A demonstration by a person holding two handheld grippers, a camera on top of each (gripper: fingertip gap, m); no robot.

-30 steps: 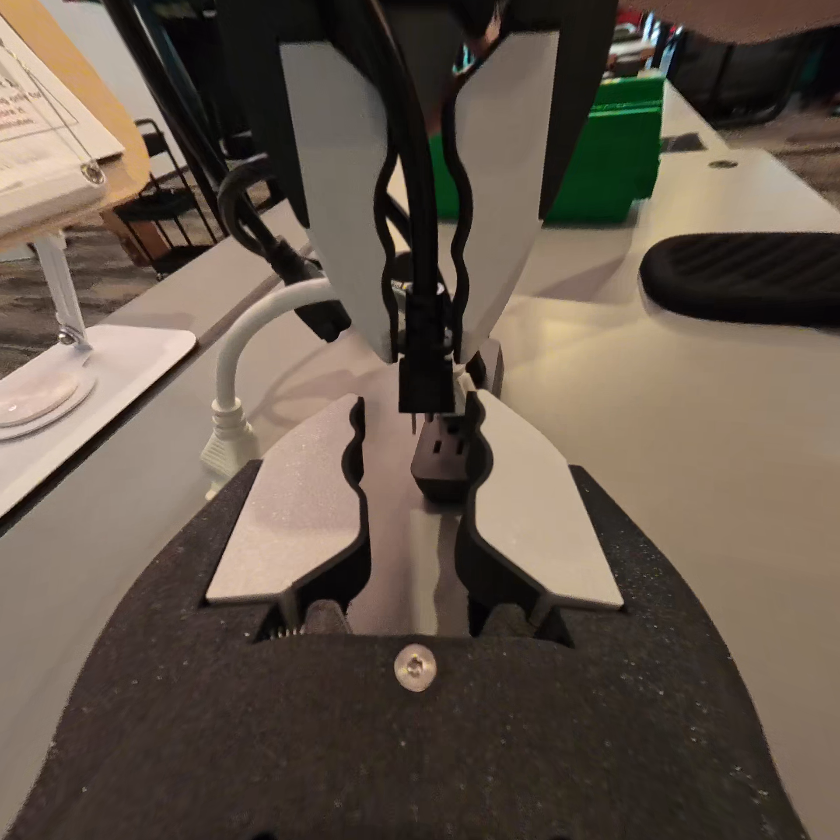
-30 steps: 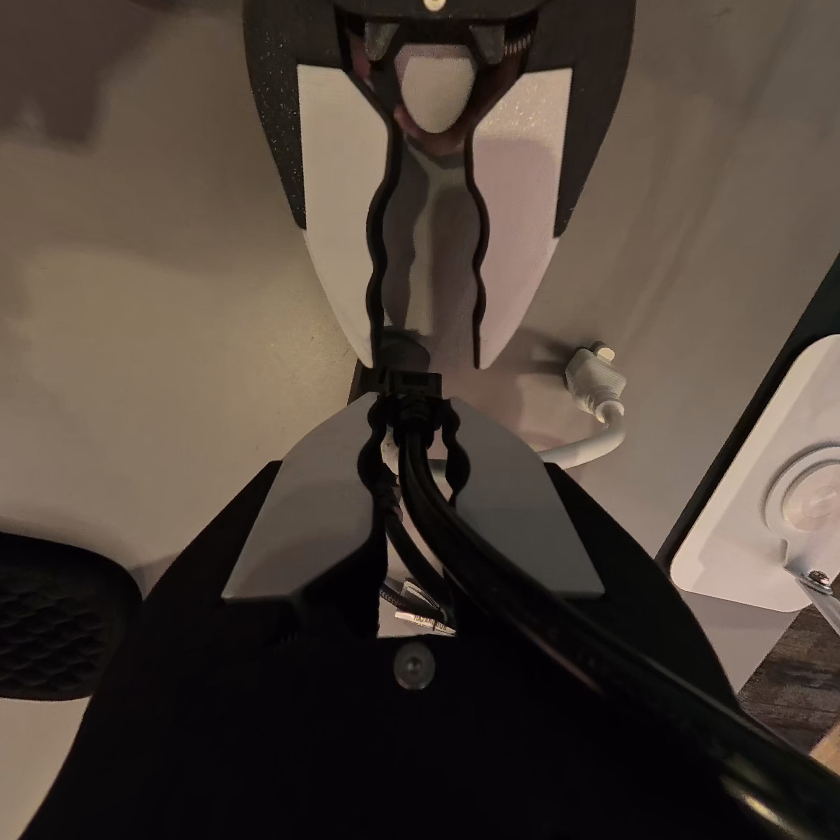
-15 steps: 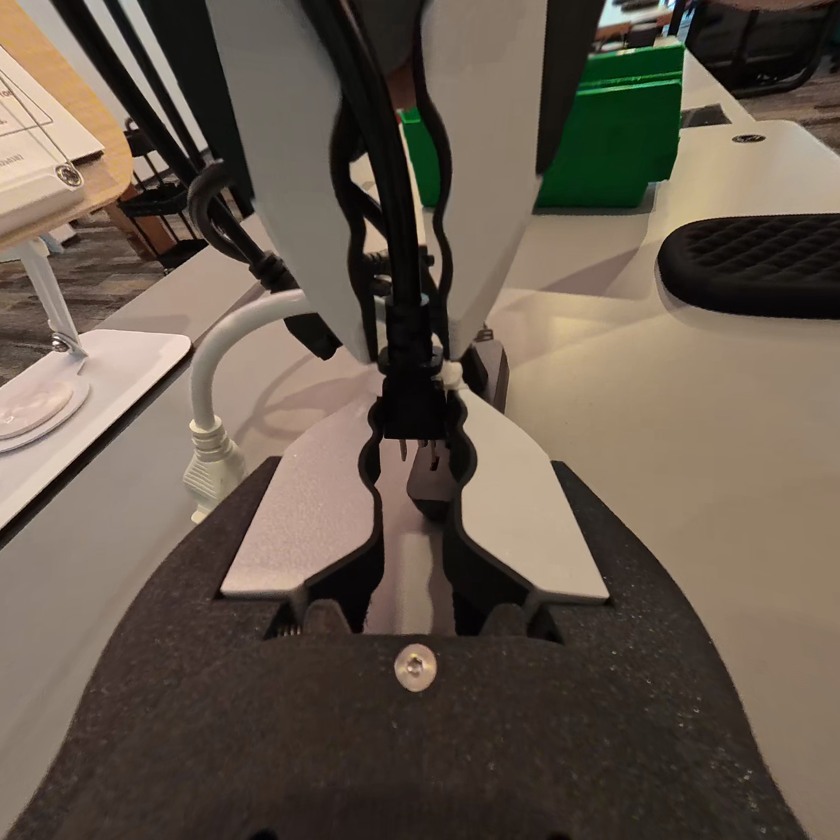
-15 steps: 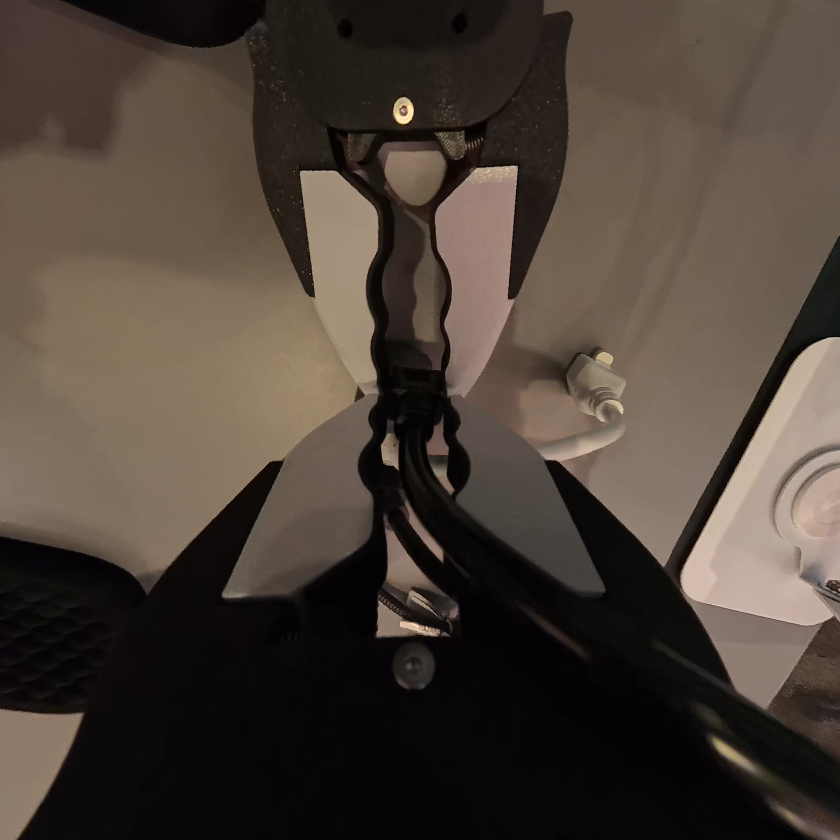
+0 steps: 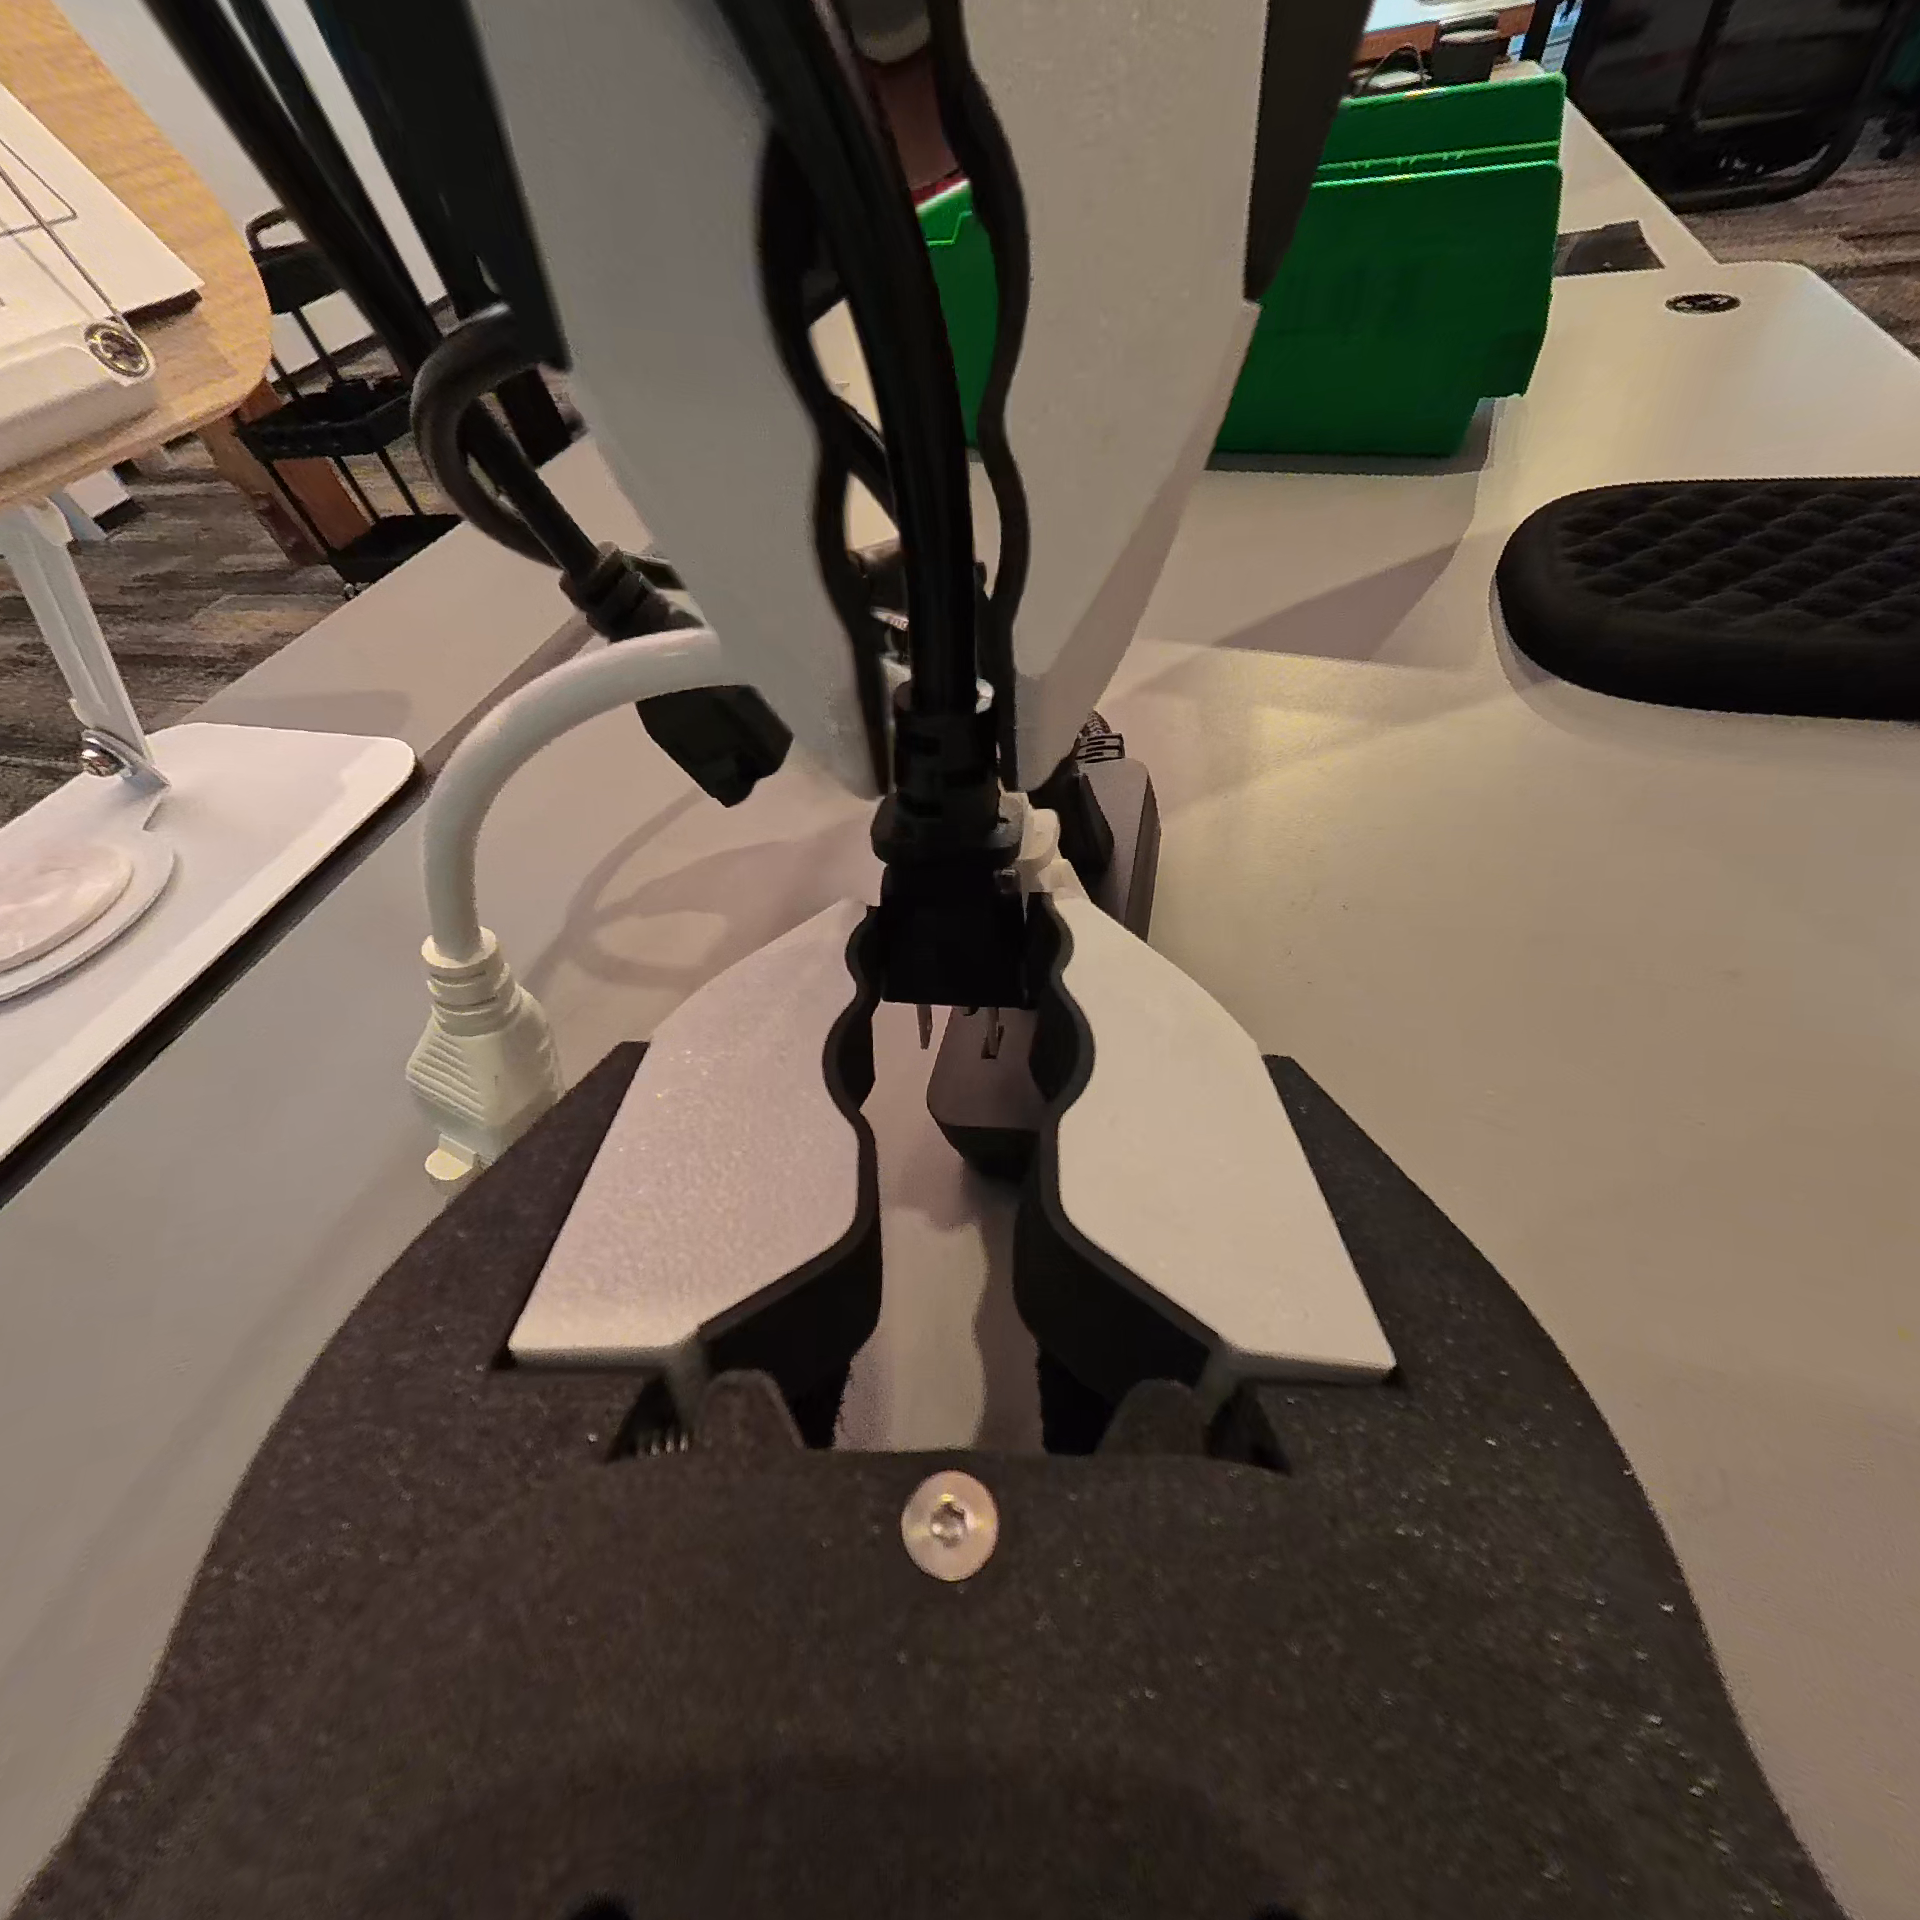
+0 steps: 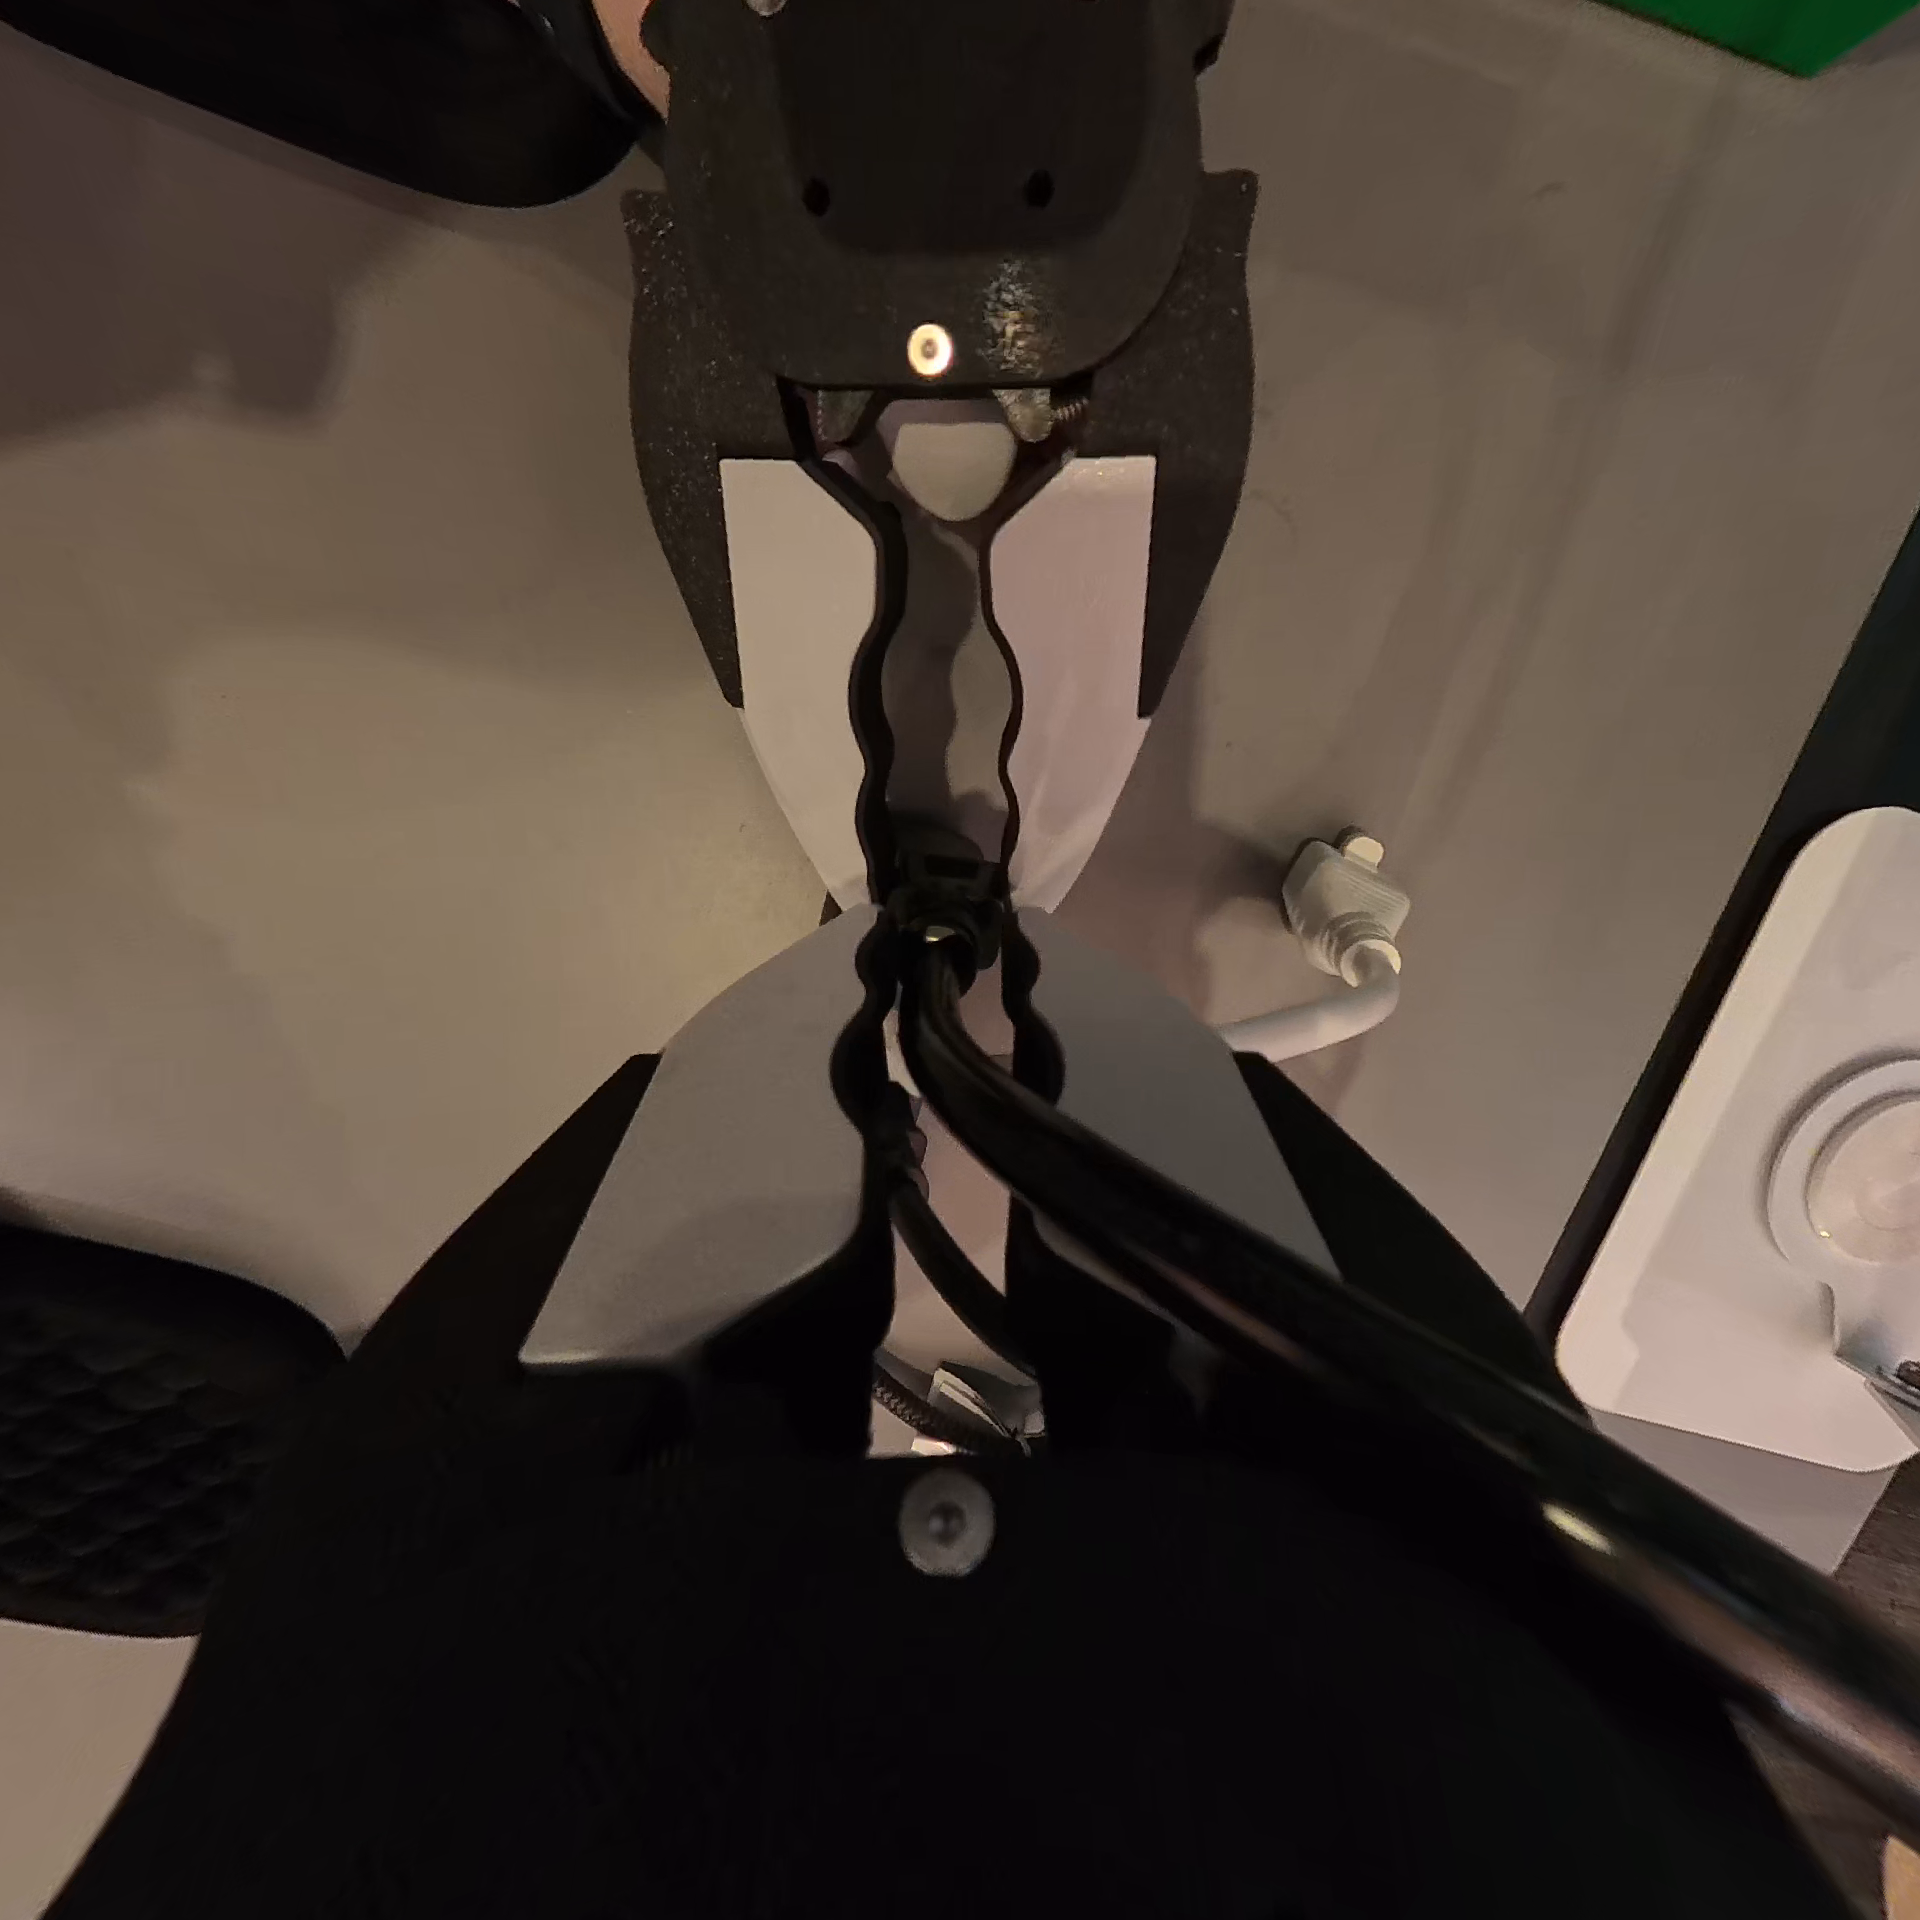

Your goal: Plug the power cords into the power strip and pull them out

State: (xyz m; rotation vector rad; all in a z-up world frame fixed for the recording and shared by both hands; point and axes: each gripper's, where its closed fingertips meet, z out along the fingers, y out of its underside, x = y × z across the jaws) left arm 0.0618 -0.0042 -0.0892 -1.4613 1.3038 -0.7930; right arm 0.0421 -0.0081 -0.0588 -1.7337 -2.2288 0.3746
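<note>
Pinching a black plug (image 5: pixel 951 940) by its body, the right gripper (image 5: pixel 940 790) comes down from above with its two white fingers closed tight on it — the black cord (image 5: pixel 925 416) runs up between them. The plug's metal prongs point down, bare and just above the socket end of the black power strip (image 5: pixel 987 1112), not yet seated. The left gripper (image 5: pixel 956 997) lies low along the grey tabletop (image 5: pixel 1455 987), its fingers drawn in to either side of the power strip's near end; whether they actually press on it I cannot tell, since the strip is mostly hidden between them.

In the right wrist view the same meeting shows from above: the right gripper (image 6: pixel 940 951) tip to tip with the left gripper (image 6: pixel 940 831), the black plug (image 6: pixel 940 894) between them.

A white plug (image 5: pixel 478 1049) on a white cord lies loose on the tabletop to the left, and another black plug (image 5: pixel 717 738) hangs beyond it. Farther off sit a green bin (image 5: pixel 1392 281), a black mesh pad (image 5: pixel 1714 592) and a white stand base (image 5: pixel 187 831).
</note>
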